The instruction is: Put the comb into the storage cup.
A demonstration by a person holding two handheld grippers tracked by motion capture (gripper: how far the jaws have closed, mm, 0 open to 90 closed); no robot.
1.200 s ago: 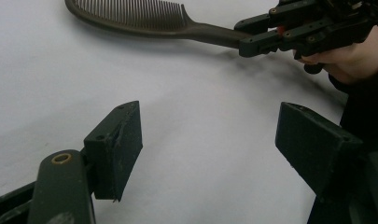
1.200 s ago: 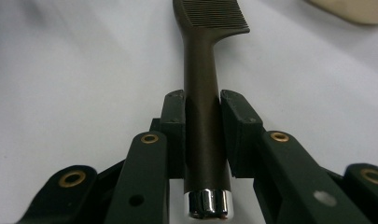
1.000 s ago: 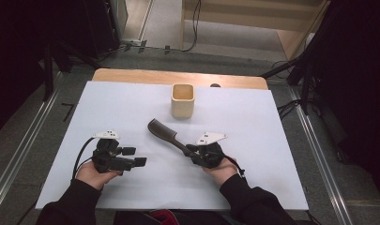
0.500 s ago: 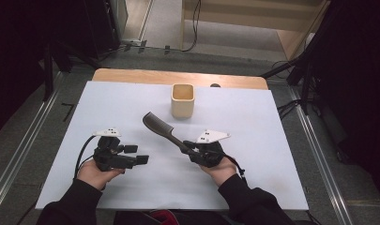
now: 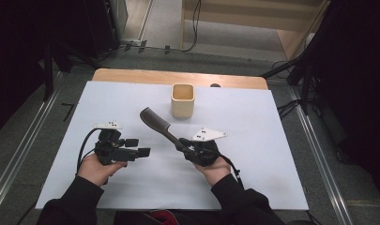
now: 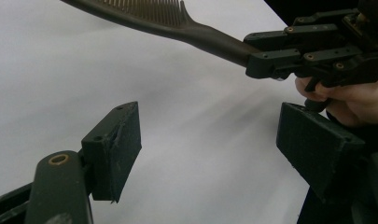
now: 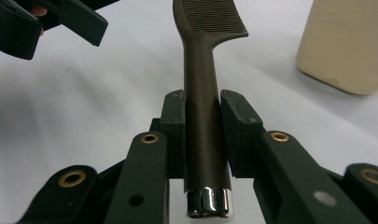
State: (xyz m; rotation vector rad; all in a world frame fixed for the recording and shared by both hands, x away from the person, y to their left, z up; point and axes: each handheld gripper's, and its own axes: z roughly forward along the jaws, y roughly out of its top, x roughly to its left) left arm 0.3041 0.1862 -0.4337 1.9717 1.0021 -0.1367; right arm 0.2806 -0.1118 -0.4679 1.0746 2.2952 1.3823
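Right tool (image 5: 182,146): we clench the long dark brown plastic comb (image 5: 155,123) by its handle.
Change: comb now lifted off the white tabletop (image 5: 253,140), left of the square beige cup (image 5: 182,100).
Left tool (image 5: 137,147): released, holding nothing.
Meaning: we judge pickup done.

A white sheet (image 5: 272,154) covers nearly all of the table (image 5: 131,75), whose bare wooden edge shows as a strip along the far side, in the upper middle of the high view. A cream, square-mouthed cup (image 5: 183,101) stands upright on the sheet, just above the frame's centre.
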